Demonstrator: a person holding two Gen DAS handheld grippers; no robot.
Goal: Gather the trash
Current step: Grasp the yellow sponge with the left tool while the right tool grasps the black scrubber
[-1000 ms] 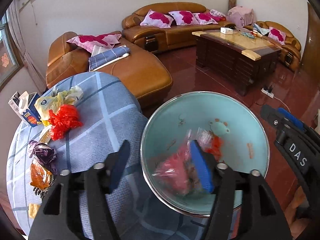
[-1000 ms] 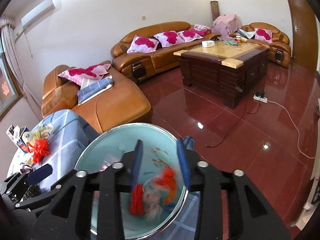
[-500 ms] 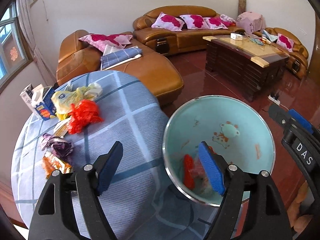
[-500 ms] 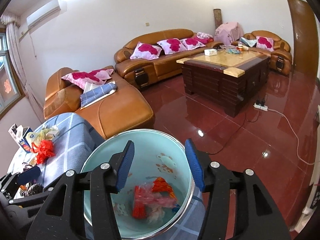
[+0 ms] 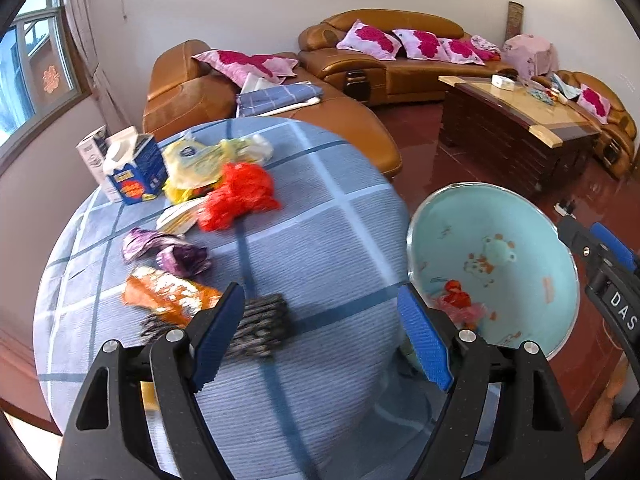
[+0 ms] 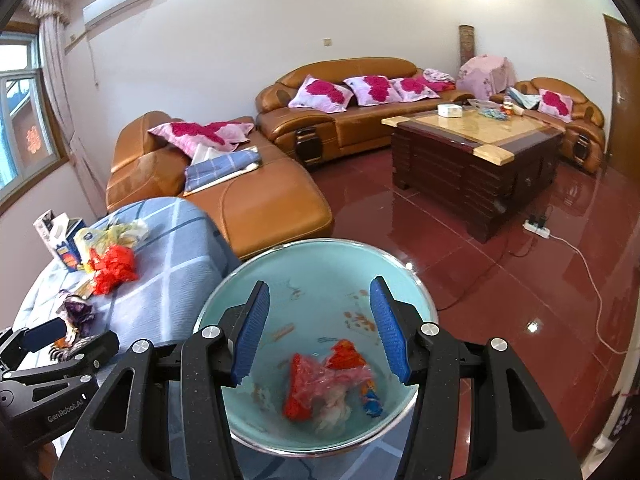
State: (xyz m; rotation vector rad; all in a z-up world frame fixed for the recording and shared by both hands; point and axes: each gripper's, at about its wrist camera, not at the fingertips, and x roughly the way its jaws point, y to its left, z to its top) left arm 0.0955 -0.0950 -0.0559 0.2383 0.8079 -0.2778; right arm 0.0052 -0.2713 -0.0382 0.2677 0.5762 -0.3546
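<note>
With both sets of fingers wide and empty, this looks like the gap between drops. Bench (image 5: 320, 240) lies under the left gripper (image 5: 320, 340); bin (image 6: 320, 252) under the right gripper (image 6: 318, 332), scraps (image 6: 320, 384) below its fingertips. Next pick, probably: dark wrapper (image 5: 260, 324) by the left finger (image 5: 216, 336), then orange wrapper (image 5: 160, 296).

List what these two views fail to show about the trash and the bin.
- Dark wrapper, left wrist view: motion-blurred, partly behind the left tongs; print unreadable.
- Bin base, right wrist view: cut off by the frame edge and the right tongs.
- Milk carton, right wrist view: lettering too small.
</note>
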